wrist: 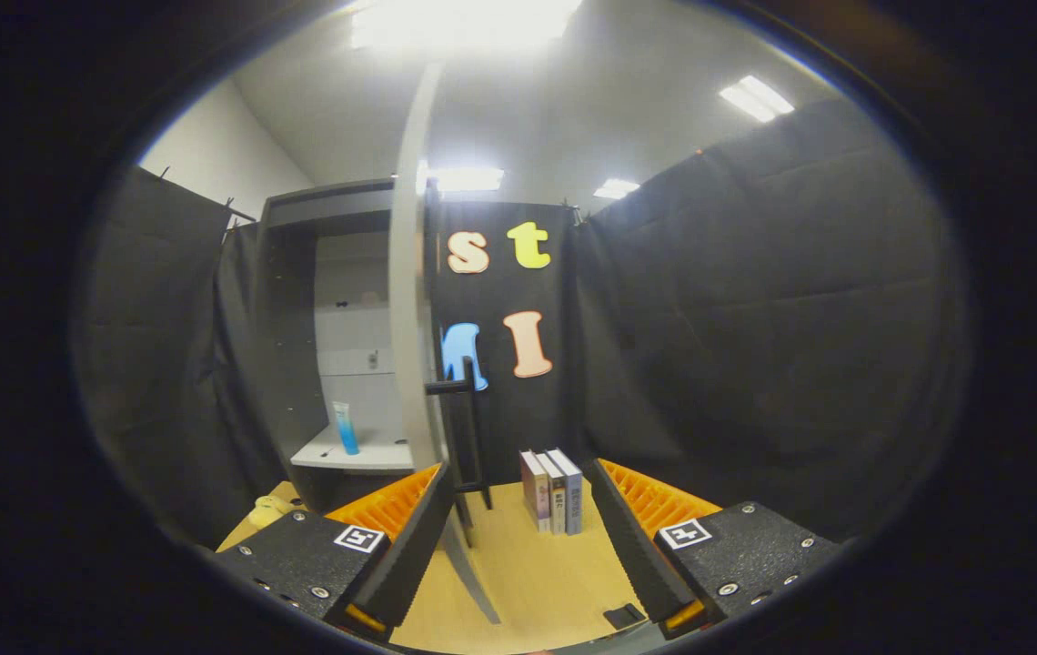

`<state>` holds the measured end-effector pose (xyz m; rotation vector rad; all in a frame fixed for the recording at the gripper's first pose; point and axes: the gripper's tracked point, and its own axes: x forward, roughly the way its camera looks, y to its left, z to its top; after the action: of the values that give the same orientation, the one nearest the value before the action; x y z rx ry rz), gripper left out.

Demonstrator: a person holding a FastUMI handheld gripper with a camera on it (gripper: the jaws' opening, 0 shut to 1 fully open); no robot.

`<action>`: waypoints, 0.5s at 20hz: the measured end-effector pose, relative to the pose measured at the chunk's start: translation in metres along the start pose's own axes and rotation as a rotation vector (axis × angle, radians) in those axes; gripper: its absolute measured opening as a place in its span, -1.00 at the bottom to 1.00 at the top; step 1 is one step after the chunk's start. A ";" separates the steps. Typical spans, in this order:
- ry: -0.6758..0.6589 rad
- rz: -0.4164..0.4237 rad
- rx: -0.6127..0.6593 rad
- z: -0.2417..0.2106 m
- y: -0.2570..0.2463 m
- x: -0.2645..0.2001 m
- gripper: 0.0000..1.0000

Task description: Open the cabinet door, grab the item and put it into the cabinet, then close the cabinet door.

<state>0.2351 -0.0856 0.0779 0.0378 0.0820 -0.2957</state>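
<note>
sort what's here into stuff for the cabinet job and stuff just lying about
For the job: cabinet, its open door with handle, tube on the cabinet shelf, open gripper.
Lying about: three books standing beyond the fingers, yellow object beside the cabinet.

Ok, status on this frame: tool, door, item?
Tool open, holding nothing. Cabinet door swung open, edge-on just ahead, handle near left finger. Blue tube standing on cabinet shelf. Three books upright on table beyond fingers.
</note>
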 end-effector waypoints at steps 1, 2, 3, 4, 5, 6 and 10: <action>-0.002 -0.044 0.002 -0.002 -0.013 0.007 0.87; -0.003 -0.080 -0.002 -0.003 -0.024 0.016 0.87; -0.004 -0.121 -0.011 -0.005 -0.035 0.025 0.87; -0.004 -0.147 -0.020 -0.007 -0.040 0.034 0.87; -0.003 -0.160 -0.027 -0.006 -0.041 0.041 0.87; -0.008 -0.164 -0.035 -0.006 -0.039 0.049 0.88; 0.000 -0.158 -0.075 -0.014 -0.018 0.075 0.88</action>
<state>0.3004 -0.1243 0.0570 -0.0437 0.0967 -0.4500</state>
